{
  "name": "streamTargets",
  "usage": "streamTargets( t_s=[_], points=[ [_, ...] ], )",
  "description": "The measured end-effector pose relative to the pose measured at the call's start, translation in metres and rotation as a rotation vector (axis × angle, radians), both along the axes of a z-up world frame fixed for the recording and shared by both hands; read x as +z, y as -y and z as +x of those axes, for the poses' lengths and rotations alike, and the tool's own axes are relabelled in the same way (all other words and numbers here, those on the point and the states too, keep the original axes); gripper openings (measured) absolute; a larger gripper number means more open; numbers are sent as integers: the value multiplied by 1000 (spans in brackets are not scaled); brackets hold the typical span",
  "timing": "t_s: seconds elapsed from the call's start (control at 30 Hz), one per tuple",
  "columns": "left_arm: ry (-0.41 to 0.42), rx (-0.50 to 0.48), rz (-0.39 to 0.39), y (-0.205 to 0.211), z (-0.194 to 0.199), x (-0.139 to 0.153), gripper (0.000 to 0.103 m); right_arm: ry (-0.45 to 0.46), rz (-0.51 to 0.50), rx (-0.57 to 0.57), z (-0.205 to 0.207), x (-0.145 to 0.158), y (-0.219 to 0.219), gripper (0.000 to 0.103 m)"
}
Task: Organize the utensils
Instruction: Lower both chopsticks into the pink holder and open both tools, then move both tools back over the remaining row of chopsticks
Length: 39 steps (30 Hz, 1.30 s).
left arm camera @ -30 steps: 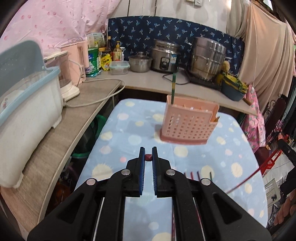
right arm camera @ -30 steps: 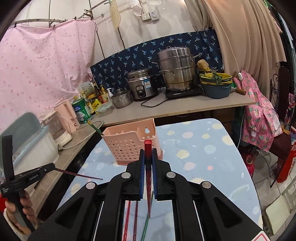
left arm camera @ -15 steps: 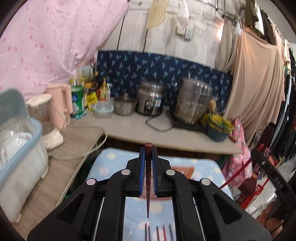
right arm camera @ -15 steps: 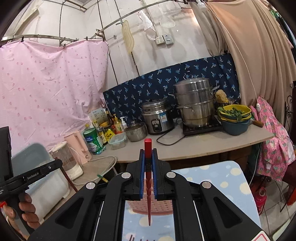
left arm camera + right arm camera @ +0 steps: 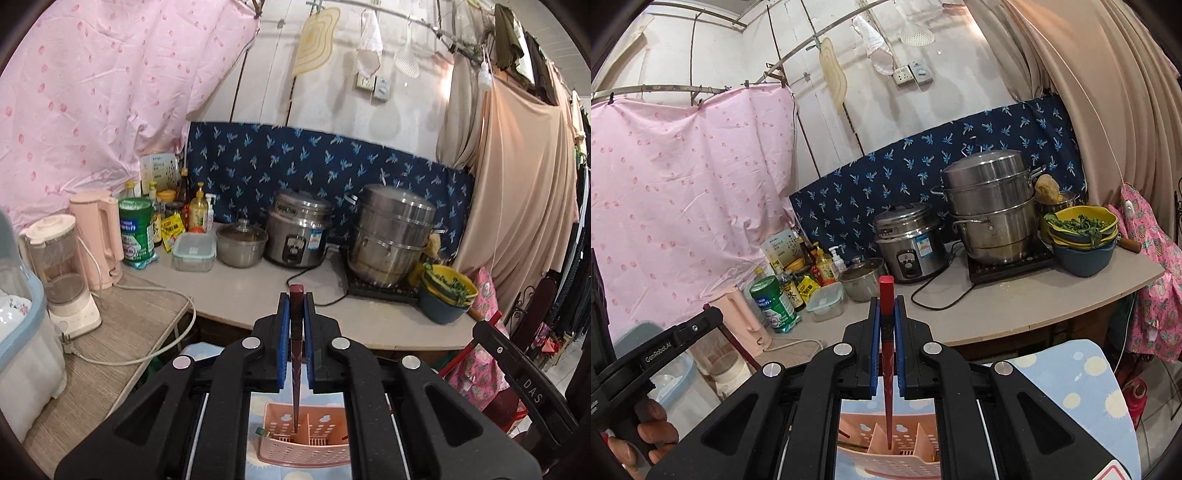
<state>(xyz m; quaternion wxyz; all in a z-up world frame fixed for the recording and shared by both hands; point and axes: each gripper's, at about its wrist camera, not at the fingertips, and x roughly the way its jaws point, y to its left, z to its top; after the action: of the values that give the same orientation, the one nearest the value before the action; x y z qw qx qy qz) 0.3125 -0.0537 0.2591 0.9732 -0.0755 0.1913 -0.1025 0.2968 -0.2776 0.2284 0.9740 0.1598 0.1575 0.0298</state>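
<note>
We are pinching a thin dark-red plastic chopstick [image 5: 296, 354] in the left hand-held gripper [image 5: 296, 314] and a brighter red one [image 5: 886, 354] in the right hand-held gripper [image 5: 886, 314], near their thick ends, tips hanging into the pink perforated plastic holder [image 5: 306, 448]. Both are looking light, stiff, slippery.

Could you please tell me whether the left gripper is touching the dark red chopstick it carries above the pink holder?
Touching: the left wrist view shows the left gripper with both blue pads pressed against the dark red chopstick.

A pink curtain [image 5: 92, 92] and blue patterned cloth [image 5: 325, 162] back the counter [image 5: 258, 295].
</note>
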Motion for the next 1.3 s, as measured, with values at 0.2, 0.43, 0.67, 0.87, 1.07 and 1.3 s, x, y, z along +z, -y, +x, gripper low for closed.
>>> streamTargets(
  t_s=[0.2, 0.43, 0.67, 0.87, 1.07, 1.3],
  points=[
    [-72, -7, 36, 6, 14, -40, 7, -93, -28, 3, 18, -44, -3, 7],
    [-83, 3, 84, 11, 12, -55, 11, -132, -65, -6, 18, -61, -8, 12],
    [-69, 28, 107, 7, -15, -51, 38, -95, -62, -15, -17, -49, -5, 36],
    [-102, 29, 167, 6, -54, -63, 55, -105, -66, 4, -62, -49, -11, 42],
    [-167, 10, 210, -1, -93, -85, 57, -129, -153, -9, -113, -62, -32, 47],
    [-217, 10, 243, -12, -133, -114, 57, -173, -187, -1, -162, -89, -48, 48]
  ],
)
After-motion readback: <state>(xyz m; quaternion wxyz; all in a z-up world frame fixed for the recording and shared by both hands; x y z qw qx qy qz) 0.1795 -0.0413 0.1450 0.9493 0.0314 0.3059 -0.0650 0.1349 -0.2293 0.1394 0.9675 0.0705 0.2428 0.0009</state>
